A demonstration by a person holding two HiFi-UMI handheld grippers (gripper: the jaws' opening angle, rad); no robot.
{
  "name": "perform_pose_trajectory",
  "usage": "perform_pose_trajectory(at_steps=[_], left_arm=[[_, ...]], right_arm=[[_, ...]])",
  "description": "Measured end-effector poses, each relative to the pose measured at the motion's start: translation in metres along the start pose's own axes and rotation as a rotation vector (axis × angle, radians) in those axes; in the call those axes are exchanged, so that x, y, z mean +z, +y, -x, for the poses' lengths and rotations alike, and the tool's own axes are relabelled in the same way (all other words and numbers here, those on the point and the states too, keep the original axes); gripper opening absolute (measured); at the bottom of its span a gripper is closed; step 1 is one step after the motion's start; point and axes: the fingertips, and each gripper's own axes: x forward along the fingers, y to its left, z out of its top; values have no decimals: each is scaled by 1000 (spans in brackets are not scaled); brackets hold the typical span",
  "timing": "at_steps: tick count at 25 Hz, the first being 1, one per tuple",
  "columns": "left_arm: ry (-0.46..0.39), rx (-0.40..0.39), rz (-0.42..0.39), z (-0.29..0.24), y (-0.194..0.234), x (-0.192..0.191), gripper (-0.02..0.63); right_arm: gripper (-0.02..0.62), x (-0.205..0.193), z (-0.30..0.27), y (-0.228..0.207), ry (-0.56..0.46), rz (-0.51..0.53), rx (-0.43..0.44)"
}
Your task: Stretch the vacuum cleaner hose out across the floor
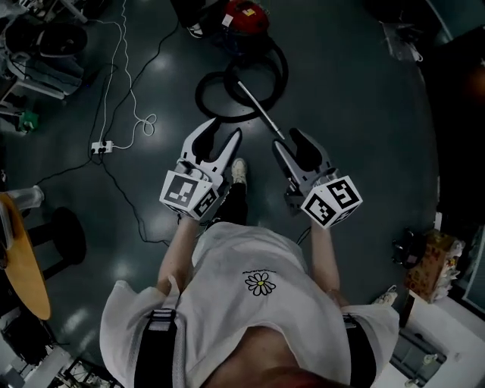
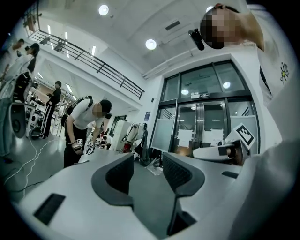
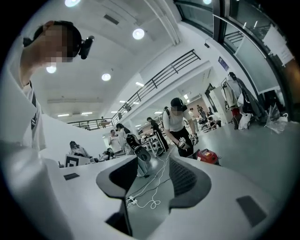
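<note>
Left gripper [image 1: 222,132] and right gripper [image 1: 288,139] part-open, empty, near coiled black ribbed hose [image 1: 282,70] by red canister vacuum [image 1: 244,19]. Clamp hose end firmly, pull straight away from vacuum.

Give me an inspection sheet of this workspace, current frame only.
Surface: dark glossy floor.
Job's things: red vacuum cleaner; black hose coiled in a loop, not stretched out; metal wand lying across the loop.
Clutter: black stool; box.
Grippers: left gripper and right gripper both open, nothing between the jaws.
Cables: white cable running to power strip; black cable.
Surroundings: other people; glass doors.
</note>
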Motion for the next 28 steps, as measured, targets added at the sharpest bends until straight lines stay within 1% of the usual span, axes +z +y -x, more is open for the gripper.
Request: perform_pose_trajectory(at_steps=[2, 5, 8, 10, 12, 14, 16, 18, 20, 22, 26, 28], left_arm=[[25, -7, -11, -38, 34, 5, 173], [36, -18, 16, -92, 76, 10, 173], [39, -18, 31, -139, 104, 15, 173], [49, -15, 24, -168, 124, 15, 173], [62, -3, 13, -192, 145, 12, 173], [79, 31, -17, -213, 169, 5, 173], [104, 83, -45, -230, 196, -7, 173], [130, 118, -82, -250, 226, -30, 173], [189, 120, -128, -270, 261, -73, 173], [243, 121, -140, -288, 301, -134, 173], [295, 128, -101, -321, 385, -291, 173], [310, 126, -87, -332, 423, -367, 173]], right_arm=[[196, 17, -42, -24, 19, 7, 5], [196, 37, -88, -58, 35, 22, 11], [195, 43, -126, -99, 77, -20, -6], [195, 41, -153, -127, 118, -56, 1], [195, 36, -181, -151, 165, -88, 29], [196, 29, -212, -172, 219, -112, 66], [196, 19, -241, -194, 275, -110, 86], [196, 2, -270, -221, 338, -71, 85], [198, -38, -303, -259, 405, -40, 76], [198, -106, -339, -309, 485, -36, 55], [198, -286, -406, -424, 678, -10, 21], [198, -380, -433, -482, 755, -33, -21]])
